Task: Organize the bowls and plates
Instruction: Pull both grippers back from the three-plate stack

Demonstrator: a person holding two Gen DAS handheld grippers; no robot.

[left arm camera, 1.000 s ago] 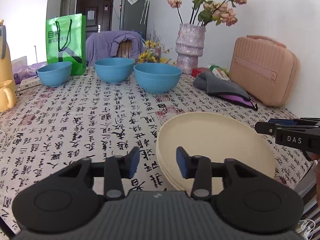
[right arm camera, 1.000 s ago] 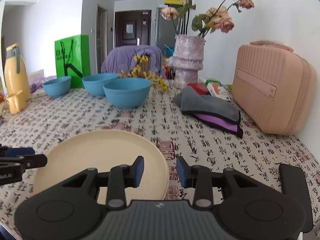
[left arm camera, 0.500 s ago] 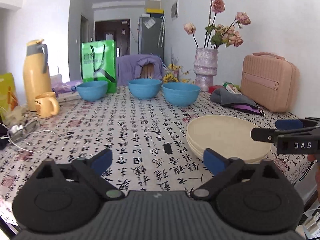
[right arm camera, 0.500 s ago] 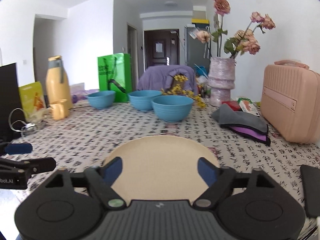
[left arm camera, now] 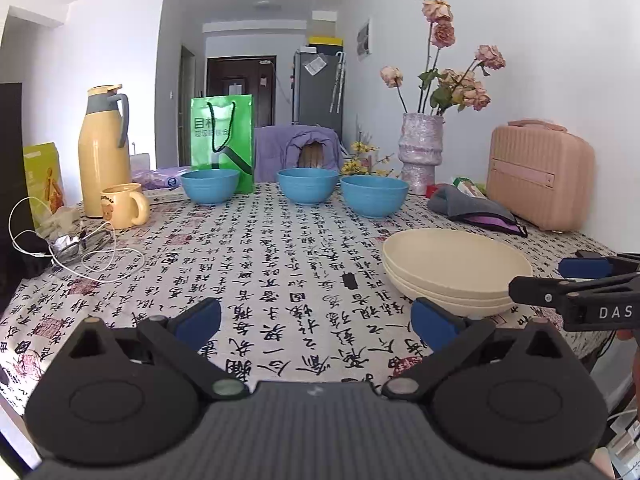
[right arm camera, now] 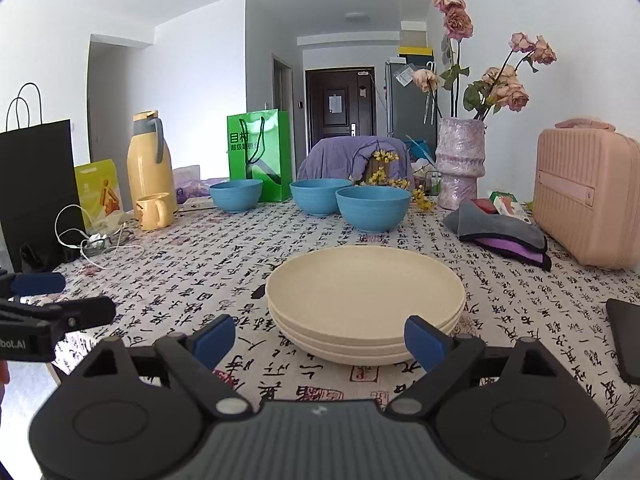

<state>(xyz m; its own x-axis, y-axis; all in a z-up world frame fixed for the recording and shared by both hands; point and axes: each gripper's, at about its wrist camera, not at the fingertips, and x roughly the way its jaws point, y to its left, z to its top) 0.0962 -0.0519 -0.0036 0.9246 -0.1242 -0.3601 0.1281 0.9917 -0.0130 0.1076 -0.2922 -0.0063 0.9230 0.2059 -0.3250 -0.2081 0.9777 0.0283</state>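
A stack of three cream plates (right arm camera: 364, 300) sits on the patterned tablecloth near the table's front edge, straight ahead of my right gripper (right arm camera: 320, 342); the stack also shows in the left wrist view (left arm camera: 456, 270) to the right. Three blue bowls stand apart in a row at the far side: left (left arm camera: 210, 186), middle (left arm camera: 308, 186), right (left arm camera: 374, 196); in the right wrist view they show left (right arm camera: 236, 194), middle (right arm camera: 316, 196), right (right arm camera: 374, 208). My left gripper (left arm camera: 316, 322) is open and empty above the front edge. My right gripper is open and empty too.
A yellow thermos (left arm camera: 104, 148), yellow mug (left arm camera: 122, 204), cables (left arm camera: 76, 248) and a black bag (right arm camera: 36, 192) crowd the left. A green bag (left arm camera: 222, 140) stands behind the bowls. Vase (right arm camera: 460, 164), folded cloths (right arm camera: 500, 232), pink case (right arm camera: 588, 196) and a dark phone (right arm camera: 626, 336) occupy the right.
Both grippers opened from nearly shut to wide open and drew back and upward from the plate stack, so more of the table shows.
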